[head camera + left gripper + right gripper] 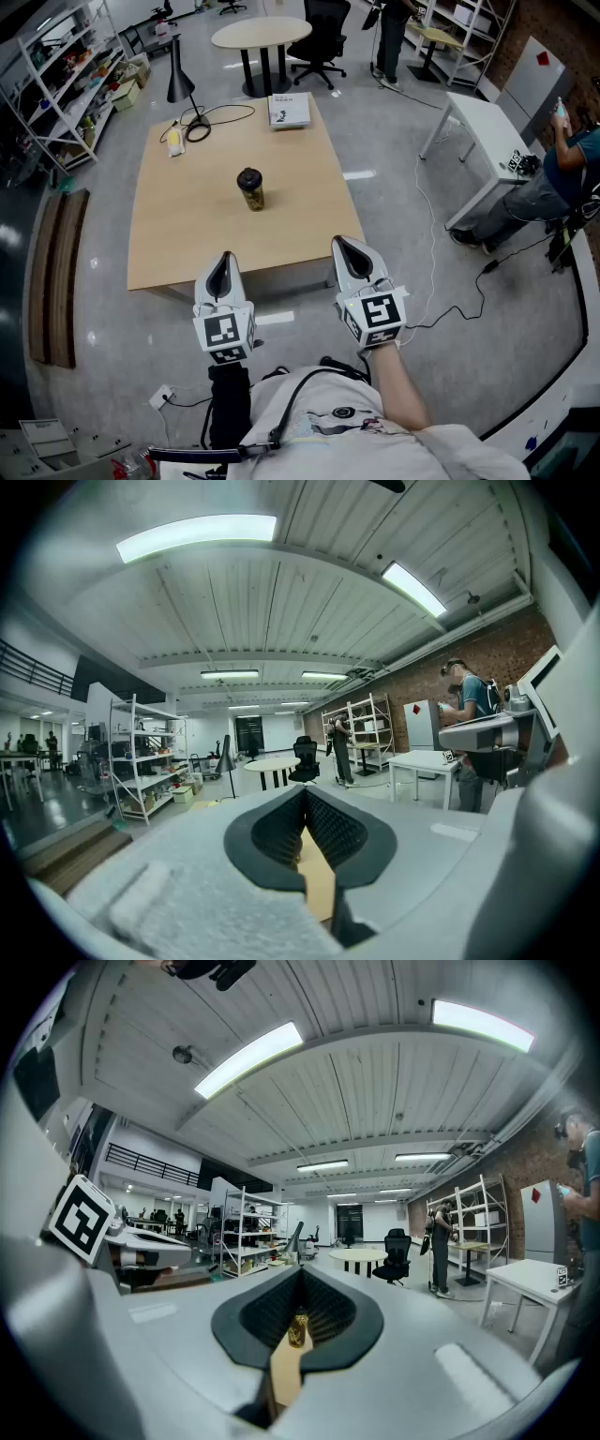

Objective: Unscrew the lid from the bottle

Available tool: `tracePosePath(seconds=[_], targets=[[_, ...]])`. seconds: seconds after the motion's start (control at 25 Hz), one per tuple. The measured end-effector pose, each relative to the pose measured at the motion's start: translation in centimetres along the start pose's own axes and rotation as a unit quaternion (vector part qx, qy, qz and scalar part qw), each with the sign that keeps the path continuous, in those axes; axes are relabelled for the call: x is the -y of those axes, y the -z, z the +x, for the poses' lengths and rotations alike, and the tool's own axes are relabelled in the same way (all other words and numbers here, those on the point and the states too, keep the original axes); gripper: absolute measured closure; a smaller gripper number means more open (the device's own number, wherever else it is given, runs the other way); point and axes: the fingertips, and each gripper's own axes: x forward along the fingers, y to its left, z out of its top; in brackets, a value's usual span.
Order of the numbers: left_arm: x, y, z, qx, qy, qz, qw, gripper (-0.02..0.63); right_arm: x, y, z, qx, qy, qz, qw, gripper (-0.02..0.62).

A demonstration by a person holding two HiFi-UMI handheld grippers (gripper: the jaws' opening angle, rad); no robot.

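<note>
**Both grippers clenched and empty at the near edge of the table; bottle capped near the table's centre**

A rectangular wooden table [187,234] is shown from above and is taken as the reference. The bottle [251,195] is seen upright near the table's centre, on bare tabletop. Its dark lid [248,177] is seated on top. The left gripper [222,262] and the right gripper [350,251] are held side by side at the table's near edge, well apart from the bottle and pointed toward the table's far side.

In the left gripper view the jaws are seen pressed together with nothing between them. Only a strip of tabletop is visible through the slot beneath them. In the right gripper view the jaws are likewise closed on nothing. There the bottle appears small beyond the closed tips, in line with them and untouched.

At the table's far edge a book [289,110] is laid flat. Toward the far left corner a black desk lamp [178,75] and a coiled cable [199,129] are placed. Beyond the table's far side a round table [262,33] and an office chair [321,37] stand. To the table's right a white table [483,122] is seen with a person [548,183] beside it. To the table's left a shelving unit [66,80] is set.
</note>
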Motion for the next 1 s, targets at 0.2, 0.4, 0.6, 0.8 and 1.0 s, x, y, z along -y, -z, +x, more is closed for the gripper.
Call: tracePosePath(seconds=[0.2,0.4,0.6,0.8,1.0], targets=[[-0.2,0.5,0.3,-0.007,0.001,-0.002,1.0000,0.604,-0.1,0.6,0.3,-0.006,-0.002,0.002,1.000,0.592],[0.6,0.9,0.8,-0.013,0.001,0.000,0.9999,0.604,0.1,1.0,0.2,-0.006,-0.016,-0.001,1.000,0.592],[1.6,1.9,1.5,-0.021,0.006,-0.004,0.9998,0.603,0.4,1.7,0.0,-0.007,-0.039,0.006,0.999,0.591],[2.9,4.7,2.4,-0.043,0.024,-0.004,0.9988,0.527,1.8,3.1,-0.3,-0.016,-0.071,0.018,0.997,0.575],[3.4,8.4,4.6,-0.079,0.042,-0.005,0.9960,0.357,2.7,5.5,1.4,-0.046,-0.120,0.018,0.992,0.457]])
